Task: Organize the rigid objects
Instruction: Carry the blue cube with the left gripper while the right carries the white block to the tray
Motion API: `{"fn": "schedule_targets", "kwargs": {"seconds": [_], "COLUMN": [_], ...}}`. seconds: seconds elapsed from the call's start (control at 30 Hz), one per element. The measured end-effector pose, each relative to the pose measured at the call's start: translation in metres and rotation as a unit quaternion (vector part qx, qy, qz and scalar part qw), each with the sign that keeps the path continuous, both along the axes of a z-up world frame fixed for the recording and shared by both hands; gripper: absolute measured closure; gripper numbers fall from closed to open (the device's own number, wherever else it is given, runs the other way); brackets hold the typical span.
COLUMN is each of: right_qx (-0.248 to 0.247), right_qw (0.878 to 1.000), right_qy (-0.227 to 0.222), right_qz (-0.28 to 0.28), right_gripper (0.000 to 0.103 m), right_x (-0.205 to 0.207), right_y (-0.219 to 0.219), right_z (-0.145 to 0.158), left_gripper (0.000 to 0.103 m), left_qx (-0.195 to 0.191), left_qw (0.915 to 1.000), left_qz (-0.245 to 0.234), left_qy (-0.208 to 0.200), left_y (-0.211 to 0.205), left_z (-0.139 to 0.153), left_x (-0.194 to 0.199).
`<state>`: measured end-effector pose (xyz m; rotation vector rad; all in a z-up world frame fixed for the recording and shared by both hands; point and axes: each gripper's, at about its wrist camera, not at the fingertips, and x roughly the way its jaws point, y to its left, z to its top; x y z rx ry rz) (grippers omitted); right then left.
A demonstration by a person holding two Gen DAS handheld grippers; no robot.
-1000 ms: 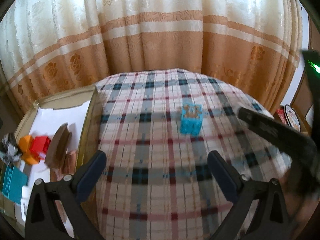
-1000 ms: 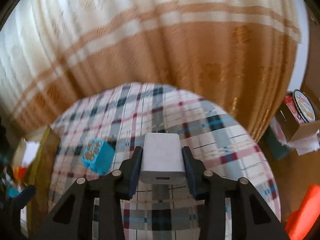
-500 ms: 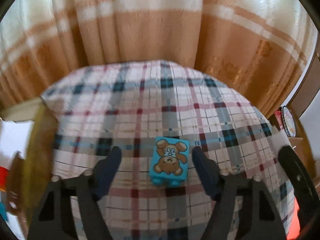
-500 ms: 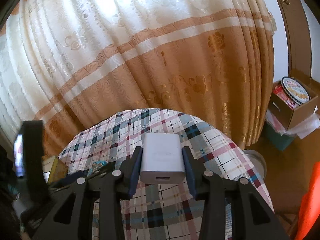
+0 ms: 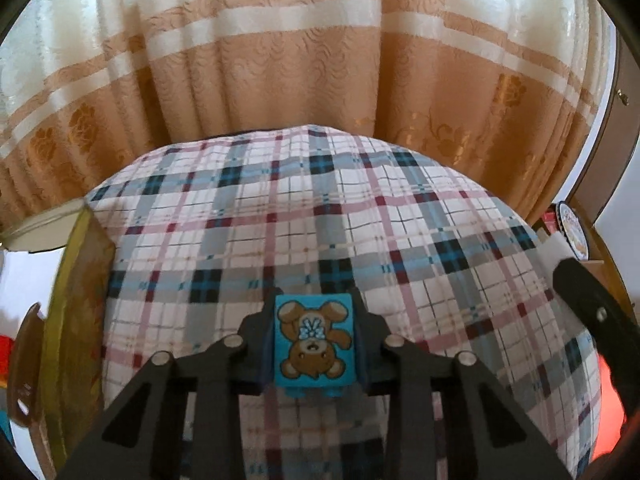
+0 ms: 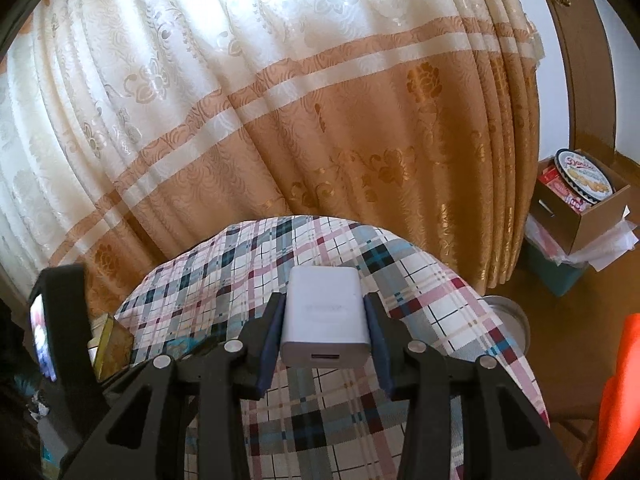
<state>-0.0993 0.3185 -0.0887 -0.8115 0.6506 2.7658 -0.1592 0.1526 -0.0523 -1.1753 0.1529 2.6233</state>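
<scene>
My left gripper [image 5: 314, 340] is shut on a blue toy block with a bear picture [image 5: 313, 346], held over the plaid tablecloth [image 5: 320, 208]. My right gripper [image 6: 324, 320] is shut on a white USB charger [image 6: 324, 316] and holds it above the same plaid-covered table [image 6: 420, 292]. The right gripper's body shows at the right edge of the left wrist view [image 5: 592, 312]. The left gripper's body with its lit screen shows at the left of the right wrist view [image 6: 56, 320].
A cardboard box with a gold rim [image 5: 76, 280] stands at the table's left, holding a brown piece [image 5: 24, 364] and red items. Curtains [image 5: 280, 80] hang behind the table. A carton with a biscuit tin [image 6: 580, 196] sits on the floor at right.
My left gripper closed in on the blue bear block and shut on it. My right gripper still holds the charger and has lifted and turned a little.
</scene>
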Motion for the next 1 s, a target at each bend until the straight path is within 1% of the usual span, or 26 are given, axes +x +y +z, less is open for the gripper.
{"fn": "schedule_targets", "kwargs": {"seconds": [0.2, 0.43, 0.57, 0.7, 1.0], "right_qx": [0.023, 0.045, 0.066, 0.076, 0.074], "right_qw": [1.000, 0.998, 0.997, 0.996, 0.996], "right_qy": [0.008, 0.019, 0.032, 0.041, 0.044], "right_qz": [-0.019, -0.031, -0.038, -0.039, -0.038], "right_gripper": [0.060, 0.060, 0.060, 0.060, 0.060], "right_x": [0.010, 0.024, 0.034, 0.042, 0.053], "right_y": [-0.009, -0.019, -0.025, -0.028, -0.033], "right_z": [0.006, 0.013, 0.019, 0.022, 0.022], "left_gripper": [0.072, 0.072, 0.072, 0.072, 0.072], "left_qx": [0.010, 0.016, 0.027, 0.034, 0.052], "left_qw": [0.9996, 0.9974, 0.9966, 0.9955, 0.9944], "left_qz": [0.004, -0.001, -0.002, -0.004, -0.009], "left_qy": [0.026, 0.070, 0.078, 0.088, 0.092], "left_y": [-0.017, -0.029, -0.036, -0.040, -0.050], "left_z": [0.007, 0.018, 0.020, 0.022, 0.024], "left_x": [0.025, 0.053, 0.063, 0.074, 0.089]}}
